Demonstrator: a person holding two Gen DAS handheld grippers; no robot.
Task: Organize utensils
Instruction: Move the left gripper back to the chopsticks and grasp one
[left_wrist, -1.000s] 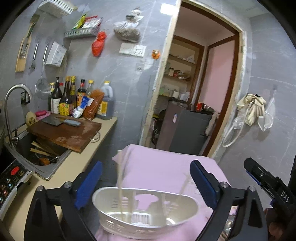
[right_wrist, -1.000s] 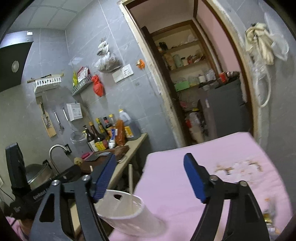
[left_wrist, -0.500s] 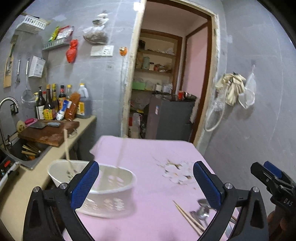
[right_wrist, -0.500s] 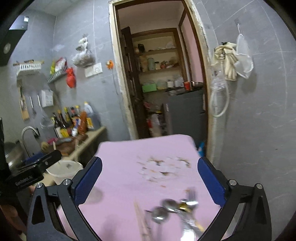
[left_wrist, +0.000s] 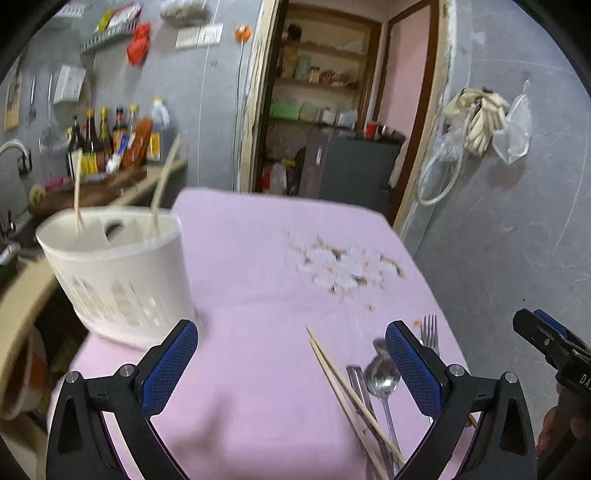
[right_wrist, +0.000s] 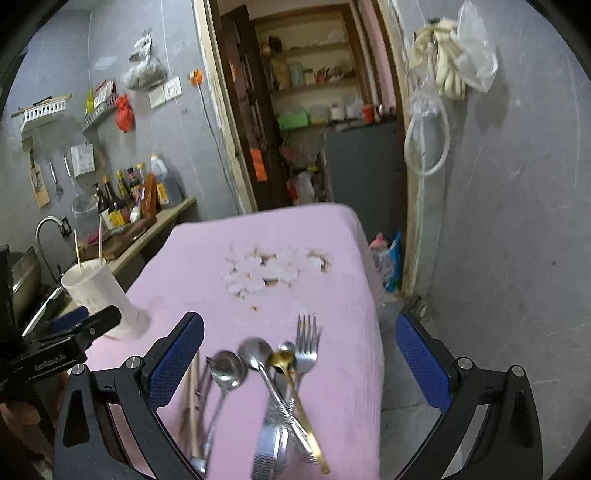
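A white slotted utensil basket (left_wrist: 118, 277) stands at the left edge of the pink-covered table (left_wrist: 258, 295), with two chopsticks (left_wrist: 162, 188) standing in it; it also shows in the right wrist view (right_wrist: 105, 295). A pile of spoons (right_wrist: 255, 354), a fork (right_wrist: 306, 343), a gold spoon (right_wrist: 282, 360) and chopsticks (left_wrist: 347, 391) lies at the table's near right. My left gripper (left_wrist: 291, 365) is open and empty, above the table right of the basket. My right gripper (right_wrist: 301, 354) is open and empty, above the pile.
White crumbs or worn patches (right_wrist: 273, 271) mark the table's middle. A counter with bottles (left_wrist: 110, 144), a cutting board and a sink tap (right_wrist: 46, 229) runs along the left. A doorway (left_wrist: 325, 110) and a dark cabinet (right_wrist: 362, 173) lie behind. The table's right edge (right_wrist: 376, 332) drops to the floor.
Both grippers have swung right, away from the basket and down toward the utensil pile. The basket has slid to the left of both views. Both stay open.
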